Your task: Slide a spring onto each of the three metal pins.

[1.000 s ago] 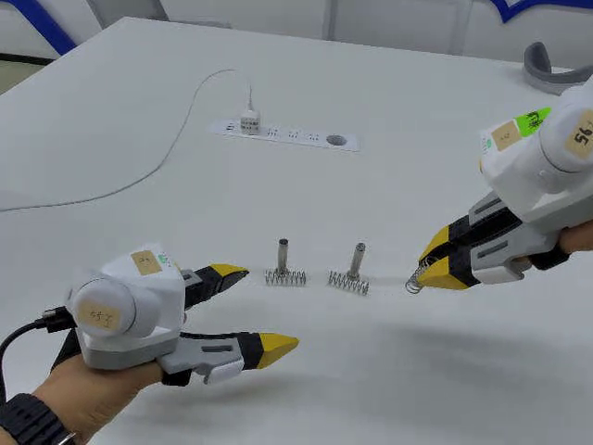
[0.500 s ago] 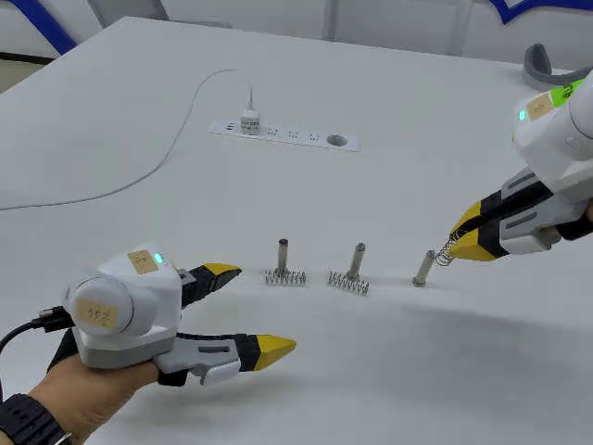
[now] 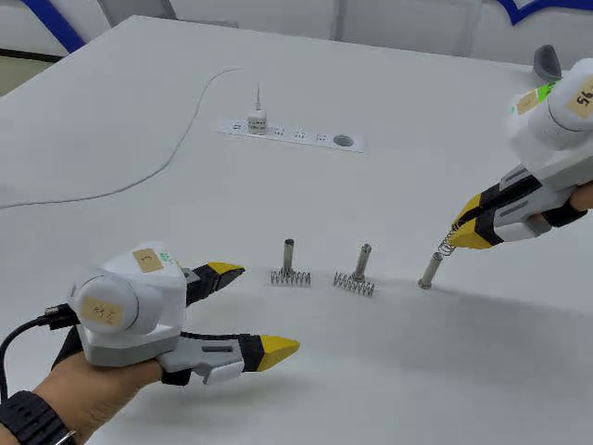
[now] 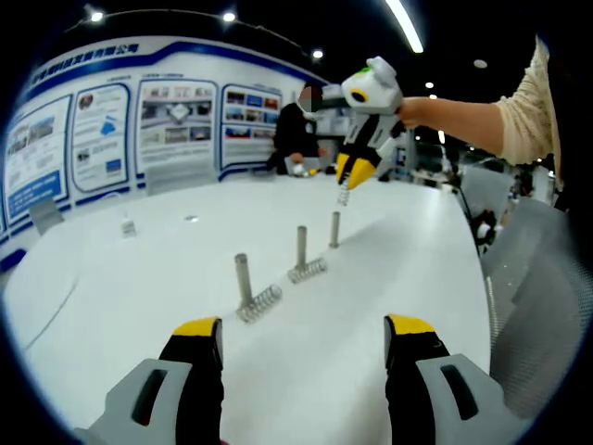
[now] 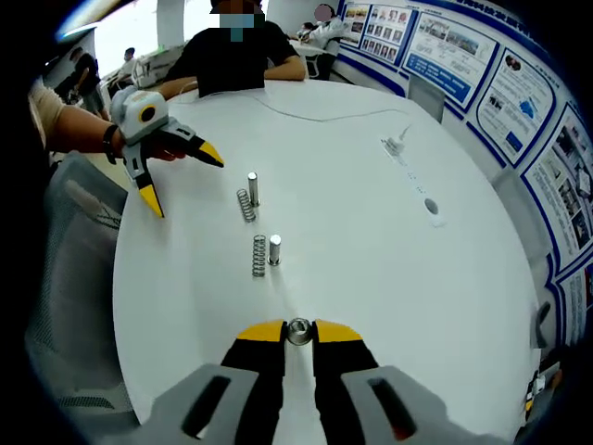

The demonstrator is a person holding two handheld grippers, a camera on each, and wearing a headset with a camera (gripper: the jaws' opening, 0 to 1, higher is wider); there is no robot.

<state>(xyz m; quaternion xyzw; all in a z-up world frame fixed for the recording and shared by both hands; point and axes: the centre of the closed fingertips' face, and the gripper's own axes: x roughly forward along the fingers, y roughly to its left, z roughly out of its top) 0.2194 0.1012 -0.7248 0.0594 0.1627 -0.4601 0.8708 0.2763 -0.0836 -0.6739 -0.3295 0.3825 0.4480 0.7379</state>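
Note:
Three metal pins stand in a row on the white table: a left pin (image 3: 288, 254), a middle pin (image 3: 362, 261) and a right pin (image 3: 431, 271). One spring (image 3: 289, 277) lies at the left pin's foot, another spring (image 3: 355, 285) at the middle pin's foot. My right gripper (image 3: 460, 236) is shut on a third spring (image 3: 447, 246), which hangs just above the right pin's top. In the right gripper view that spring (image 5: 297, 331) is seen end-on between the shut jaws. My left gripper (image 3: 259, 309) rests open near the front left, short of the left pin (image 4: 243, 278).
A white power strip (image 3: 287, 134) with a plug and a cable (image 3: 176, 148) lies further back on the table. A grey curved object (image 3: 547, 60) sits at the far right corner. A seated person (image 5: 243, 46) is at the table's far side.
My right gripper has lifted the spring off the table beside the right pin and now holds it just above that pin's top. The left gripper stays put.

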